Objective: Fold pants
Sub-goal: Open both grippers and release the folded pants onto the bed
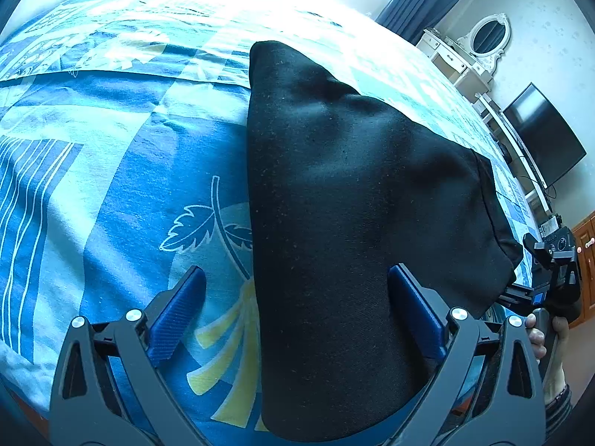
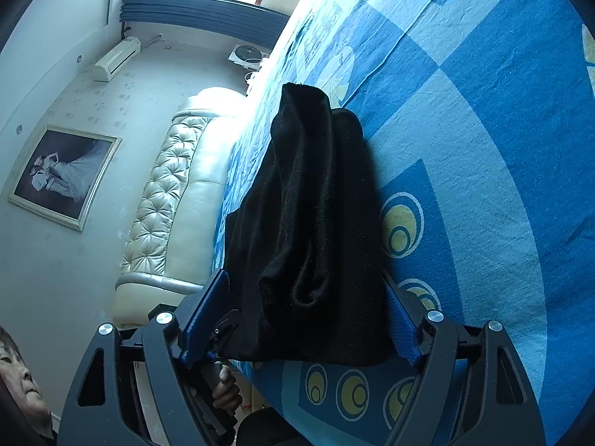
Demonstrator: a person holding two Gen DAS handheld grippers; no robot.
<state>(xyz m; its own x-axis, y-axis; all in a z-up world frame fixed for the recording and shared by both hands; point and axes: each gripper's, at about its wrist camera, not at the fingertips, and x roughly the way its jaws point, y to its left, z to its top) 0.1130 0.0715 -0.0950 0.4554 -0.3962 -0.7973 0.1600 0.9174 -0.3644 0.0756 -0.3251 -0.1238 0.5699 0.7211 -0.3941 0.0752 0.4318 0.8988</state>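
A: Our left hand-held gripper [image 1: 297,316] has its jaws spread wide, gripping nothing; the black pants [image 1: 353,223] lie on the bedsheet [image 1: 111,186], long axis straight ahead of it.

B: Our right hand-held gripper [image 2: 305,319] is spread wide too, the cloth bunched between its fingers, unclamped. Both sit equally near, we reckon.

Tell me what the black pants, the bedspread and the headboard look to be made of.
Black pants: matte knit, likely cotton jersey or fleece; fuzzy lint-flecked surface, soft folds.
Bedspread: woven printed cotton, apparently; fine weave, flat wrinkles.
Headboard: cream leather or faux leather; glossy button tufting.
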